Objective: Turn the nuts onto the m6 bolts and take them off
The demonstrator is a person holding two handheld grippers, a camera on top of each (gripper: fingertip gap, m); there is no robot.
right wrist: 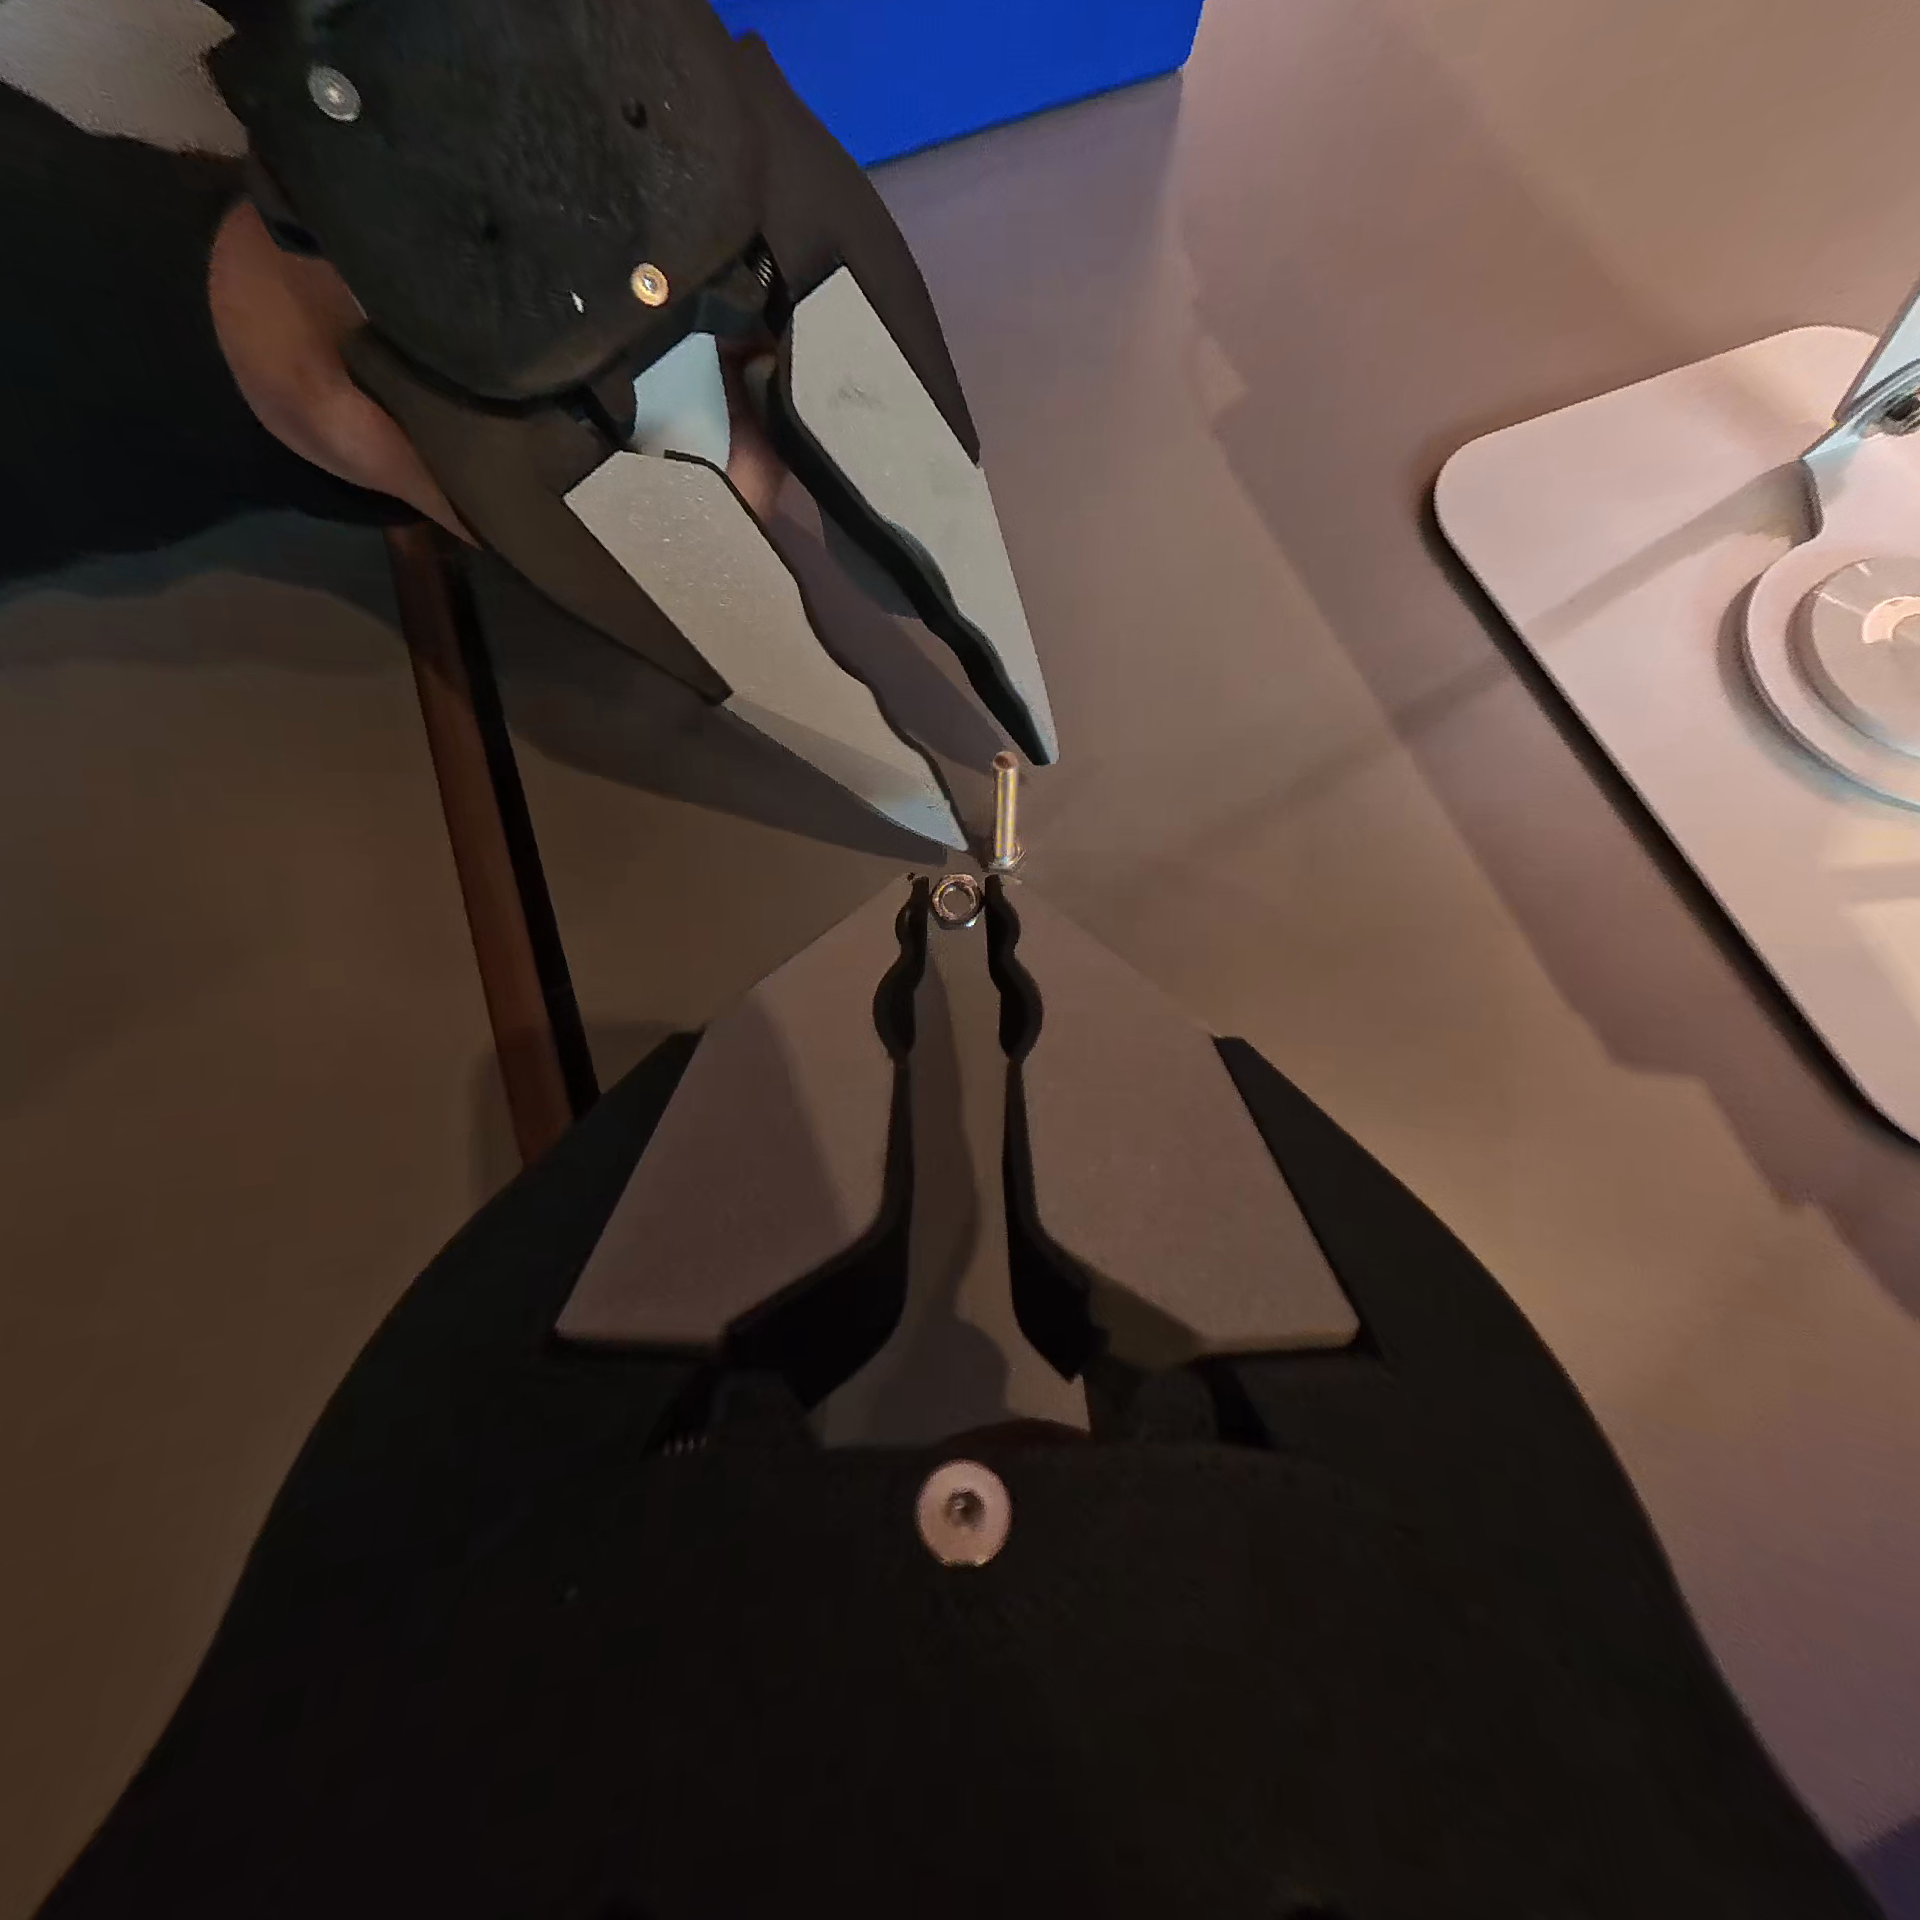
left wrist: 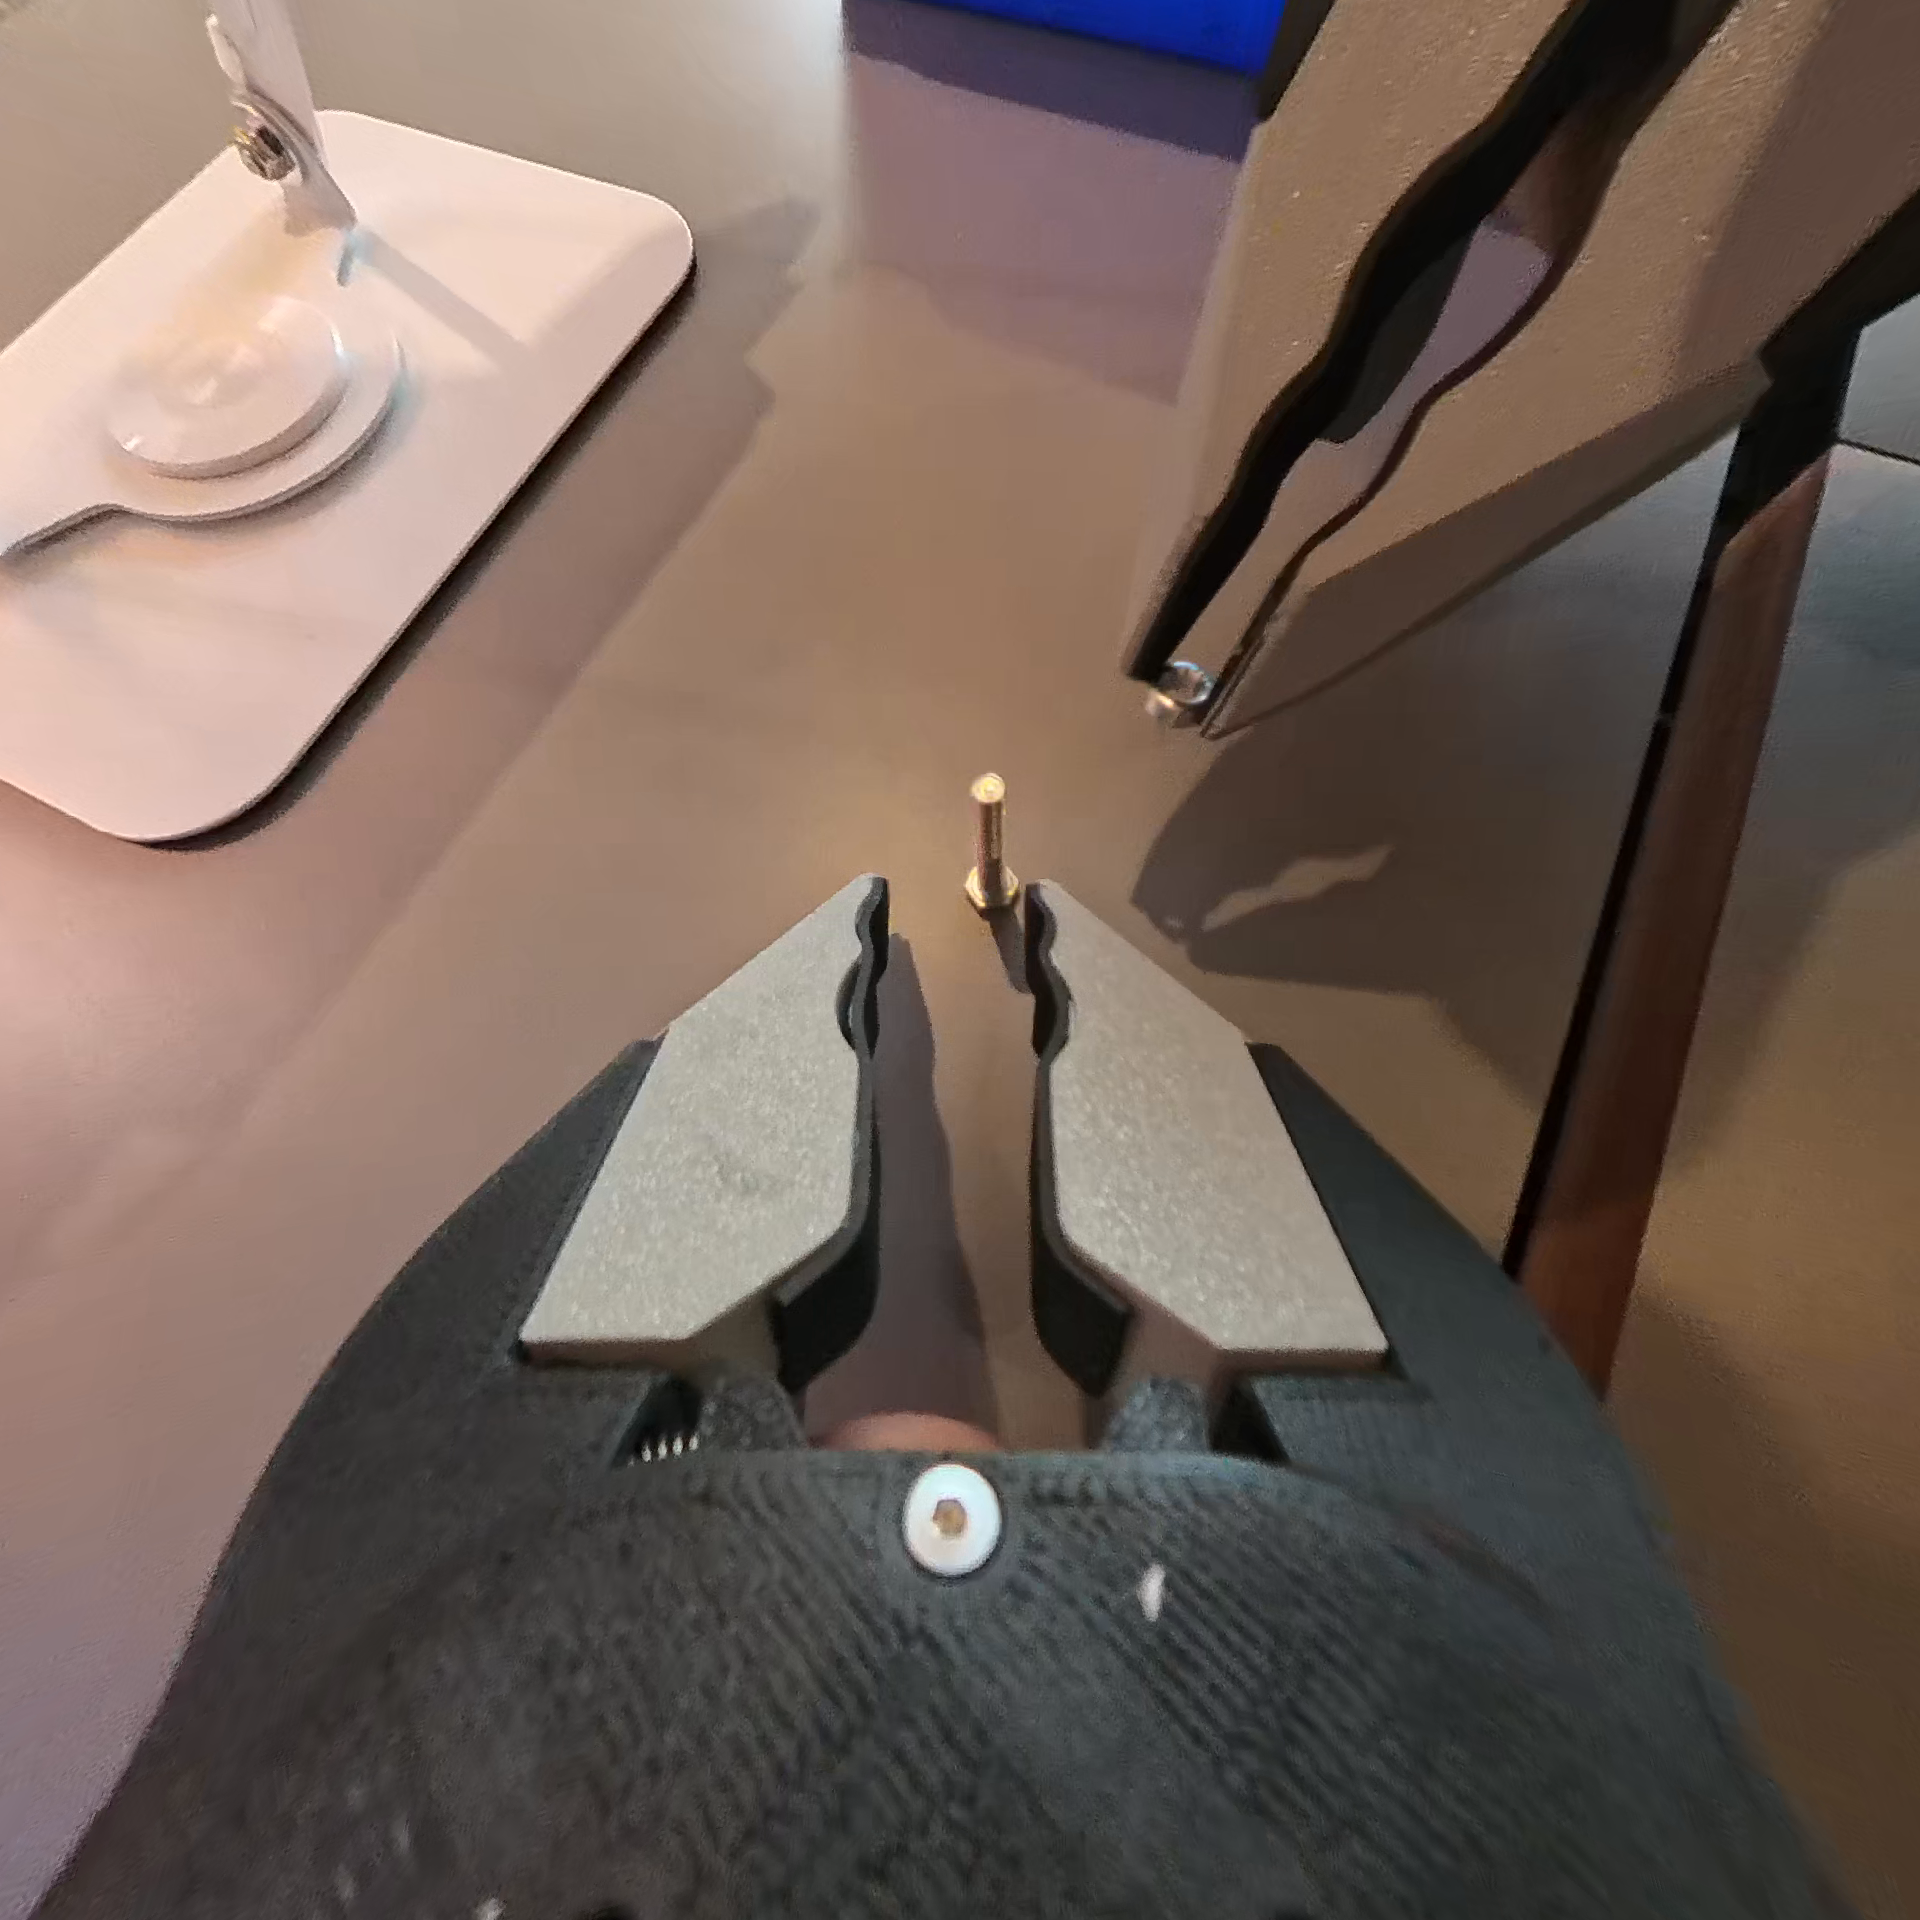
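Note:
A silver bolt (left wrist: 985, 842) stands upright on its hex head on the brown table, thread end up; it also shows in the right wrist view (right wrist: 1005, 821). My left gripper (left wrist: 956, 899) is open and empty, its fingertips just short of the bolt head, which sits near the right fingertip. It shows from the front in the right wrist view (right wrist: 1003, 805), its tips either side of the bolt. My right gripper (right wrist: 956, 896) is shut on a small silver hex nut (right wrist: 954, 900), held just in front of the bolt's head. The nut and right gripper also show in the left wrist view (left wrist: 1182, 688).
A white monitor stand base (left wrist: 312, 468) with a round silver disc lies at the left; it also shows in the right wrist view (right wrist: 1662, 665). The table's dark edge (left wrist: 1662, 883) runs at the right. A blue object (left wrist: 1060, 42) stands at the back. Across from one pair of fingers to the other is roughly 5 cm. Both grippers' tips are roughly 30 cm from the blue object (left wrist: 1060, 42).

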